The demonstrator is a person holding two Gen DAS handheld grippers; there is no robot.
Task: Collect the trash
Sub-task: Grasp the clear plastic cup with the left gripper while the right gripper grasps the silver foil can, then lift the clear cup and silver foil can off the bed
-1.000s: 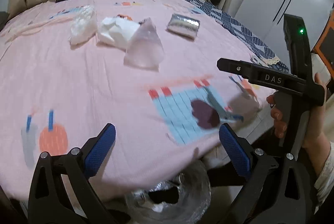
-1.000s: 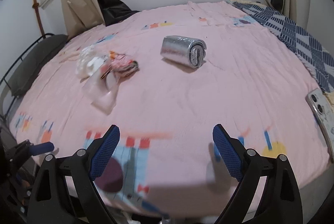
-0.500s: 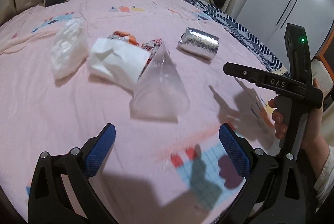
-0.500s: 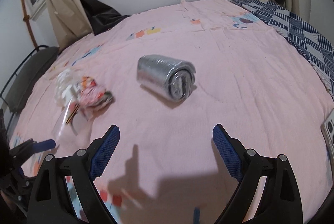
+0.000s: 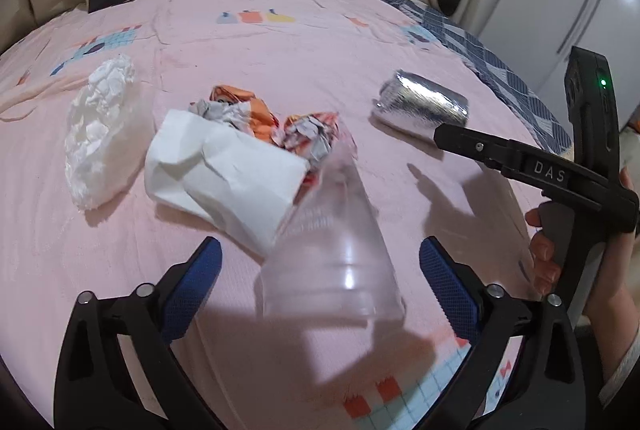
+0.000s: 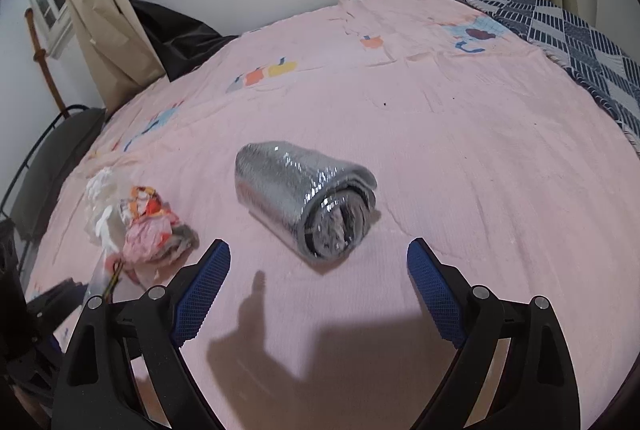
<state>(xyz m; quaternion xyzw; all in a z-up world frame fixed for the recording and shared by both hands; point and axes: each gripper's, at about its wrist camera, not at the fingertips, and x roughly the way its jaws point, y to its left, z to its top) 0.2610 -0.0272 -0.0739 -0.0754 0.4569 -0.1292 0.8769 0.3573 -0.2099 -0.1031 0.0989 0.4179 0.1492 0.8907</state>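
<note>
Both grippers have advanced over the pink bedsheet (image 6: pixel 460 149) since the earlier frames. Left gripper (image 5: pixel 320 278): fingers spread wide, holding nothing, bracketing the clear plastic cup (image 5: pixel 334 250), which lies on its side without contact. Right gripper (image 6: pixel 318 288): fingers likewise apart and empty, aimed at the silver foil roll (image 6: pixel 304 201) just ahead. Beyond the cup lie a white paper bag (image 5: pixel 224 173), crumpled printed wrappers (image 5: pixel 280 125) and a white tissue wad (image 5: pixel 100 129). Judged progress: no item collected; all five remain.
</note>
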